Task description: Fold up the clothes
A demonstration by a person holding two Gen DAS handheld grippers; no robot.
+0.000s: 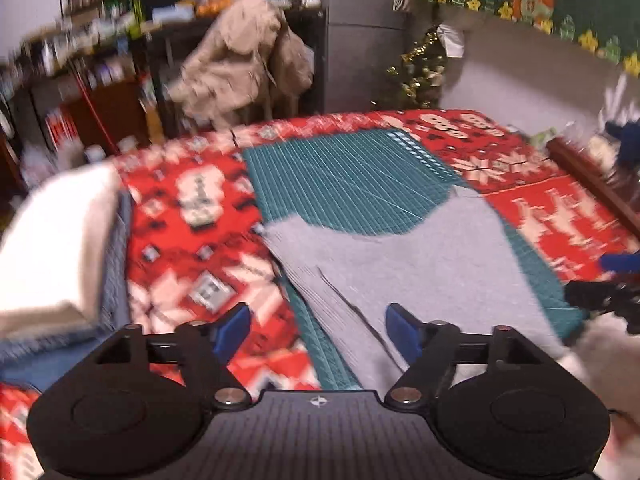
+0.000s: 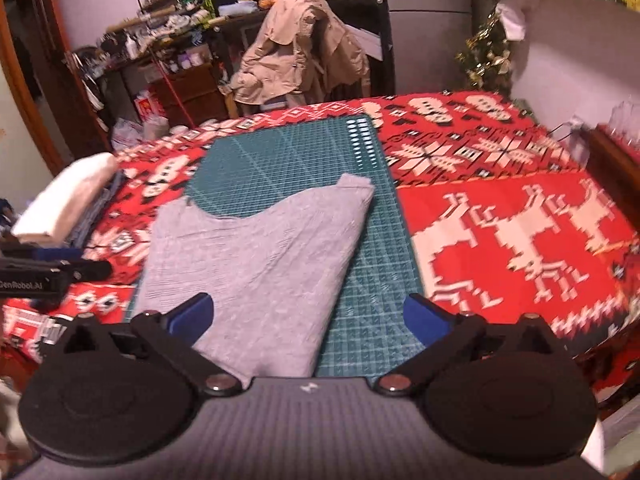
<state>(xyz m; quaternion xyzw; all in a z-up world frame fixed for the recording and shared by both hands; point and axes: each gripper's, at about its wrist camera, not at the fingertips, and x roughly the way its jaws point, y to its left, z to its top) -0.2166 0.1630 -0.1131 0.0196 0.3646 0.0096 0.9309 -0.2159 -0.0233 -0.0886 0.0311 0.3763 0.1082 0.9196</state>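
— Where is the shirt sitting?

— The gray shirt (image 2: pixel 260 264) is lying folded in the middle of the frame, on the green mat (image 2: pixel 372 280) over the red blanket (image 2: pixel 500 240).

— Are the grippers grabbing it?

— No. The left gripper (image 1: pixel 318 332) and the right gripper (image 2: pixel 308 316) are both spreading wide at the bottom — gripping nothing.

— And upper left?

— Folded white cloth (image 2: pixel 64 200) is resting there.

The grey garment (image 2: pixel 256 264) is soft, matt knit cloth. Beneath it lies a smooth teal cutting mat (image 2: pixel 372 300) printed with a grid, over a woven red patterned tablecloth (image 2: pixel 500 240). At the left edge, the white folded cloth (image 2: pixel 68 196) looks thick and fuzzy. Matt black plastic frames the right gripper (image 2: pixel 308 316), with shiny metal pivot screws (image 2: pixel 218 382).
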